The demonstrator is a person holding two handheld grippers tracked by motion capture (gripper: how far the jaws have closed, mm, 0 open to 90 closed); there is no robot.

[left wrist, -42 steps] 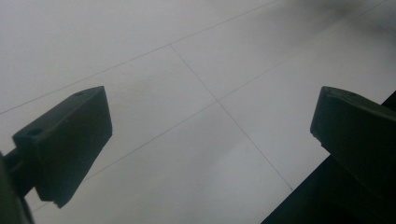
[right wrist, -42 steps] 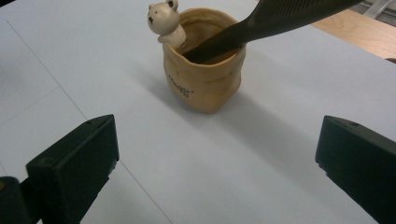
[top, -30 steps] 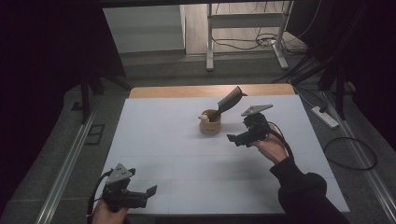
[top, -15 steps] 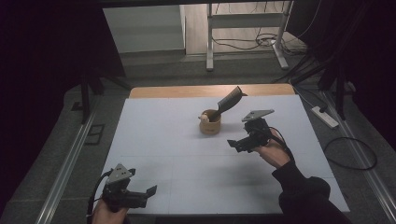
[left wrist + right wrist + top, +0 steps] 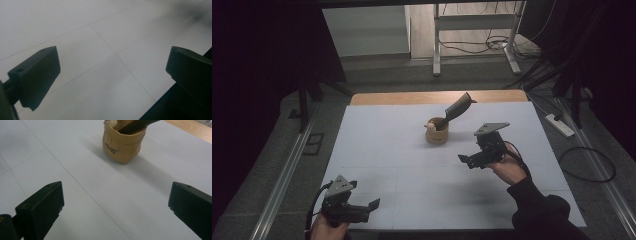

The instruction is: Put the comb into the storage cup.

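A small tan pouch (image 5: 437, 132) stands upright near the middle of the white table (image 5: 377, 145), with a dark flat tool (image 5: 458, 107) sticking out of it and leaning to the right. In the right gripper view the pouch (image 5: 122, 143) has dark lettering on its side. My right gripper (image 5: 466, 160) hovers open to the right of the pouch and nearer to me, with nothing between its jaws. My left gripper (image 5: 373, 205) is open at the table's near left corner, also holding nothing.
A wooden strip (image 5: 437, 96) runs along the table's far edge. A power strip (image 5: 560, 125) and cables lie on the floor to the right. A metal stand (image 5: 472, 30) rises behind the table. Rails (image 5: 287, 170) flank both sides.
My right gripper has drawn back from the pouch, towards me and slightly lower in the high view. The left gripper has stayed put.
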